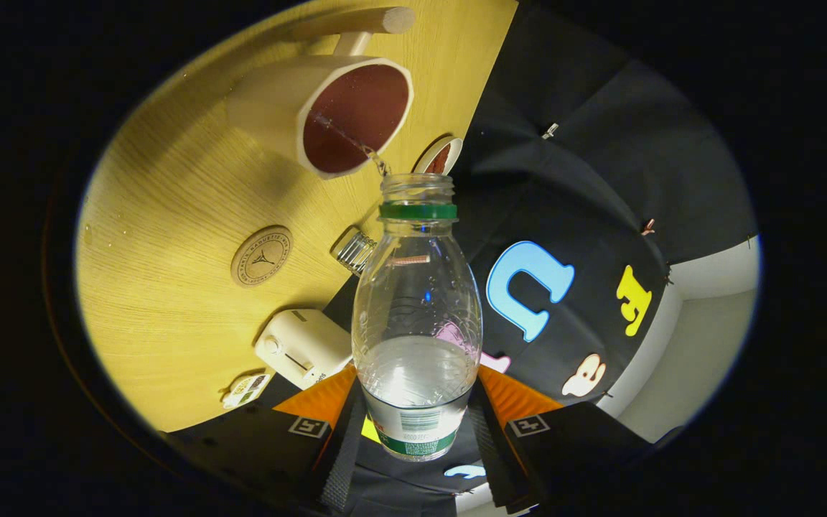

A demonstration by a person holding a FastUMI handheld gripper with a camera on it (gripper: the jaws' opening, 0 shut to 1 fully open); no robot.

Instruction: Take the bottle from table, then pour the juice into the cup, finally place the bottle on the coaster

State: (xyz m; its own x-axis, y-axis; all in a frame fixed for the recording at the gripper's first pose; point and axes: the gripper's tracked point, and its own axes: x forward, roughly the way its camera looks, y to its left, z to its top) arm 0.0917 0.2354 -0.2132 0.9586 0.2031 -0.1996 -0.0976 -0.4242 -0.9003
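Your gripper (417, 424) clamps the bottle (417, 316) by its base, both fingers pressing. The bottle's long axis runs straight ahead, tipped, its open neck aimed at the cup (327, 108). The coaster (261, 256) lies on the table (162, 287) nearer you.

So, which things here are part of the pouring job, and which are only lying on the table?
Part of the job:
- clear plastic bottle, held between the gripper jaws, pouring
- cream cup with a dark red inside, taking the stream
- round wooden coaster

Lying about:
- small white toaster
- ribbed metal piece beside the bottle
- small round container beyond the bottle's mouth
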